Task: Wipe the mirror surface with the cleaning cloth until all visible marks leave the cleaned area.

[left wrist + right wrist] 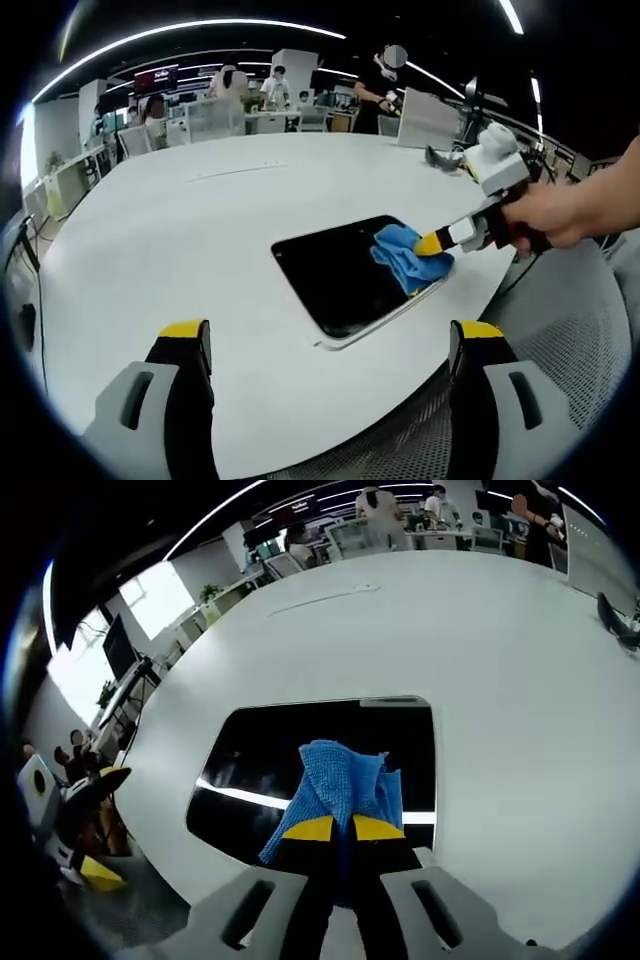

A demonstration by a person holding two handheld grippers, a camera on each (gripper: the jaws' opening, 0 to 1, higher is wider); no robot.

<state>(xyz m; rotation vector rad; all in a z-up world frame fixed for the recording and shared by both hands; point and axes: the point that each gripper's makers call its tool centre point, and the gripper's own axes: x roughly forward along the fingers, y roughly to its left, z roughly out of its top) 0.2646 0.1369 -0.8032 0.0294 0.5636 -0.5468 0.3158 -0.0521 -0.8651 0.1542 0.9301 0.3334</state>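
1. The mirror [345, 272] is seen lying flat on the white table [180, 230], close to the table's near edge; its dark glass reflects ceiling light strips.
2. The blue cleaning cloth [340, 783] is pinched by the right gripper [334, 829], jaws closed together on it with no gap visible. In the left gripper view the cloth [408, 256] is pressed onto the mirror's corner nearest the person's hand [545, 212].
3. The left gripper [330, 345] is held wide apart, nothing between its jaws; it hovers off the mirror on the near side and no contact is seen.
4. Marks on the glass cannot be made out in either view (reflections dominate), so progress cannot be judged from here.
5. Risk: the mirror is not held down, so a push stroke could slide it over the table edge, given how close it sits.
6. Risk: the cloth is bunched and only a small patch appears to touch, so streaks could be left or areas skipped.
7. Risk: if the cloth slips back in the jaws, the yellow tips could be dragged on the glass and scratch it.
8. Bracing the frame with the left gripper is probably called for.
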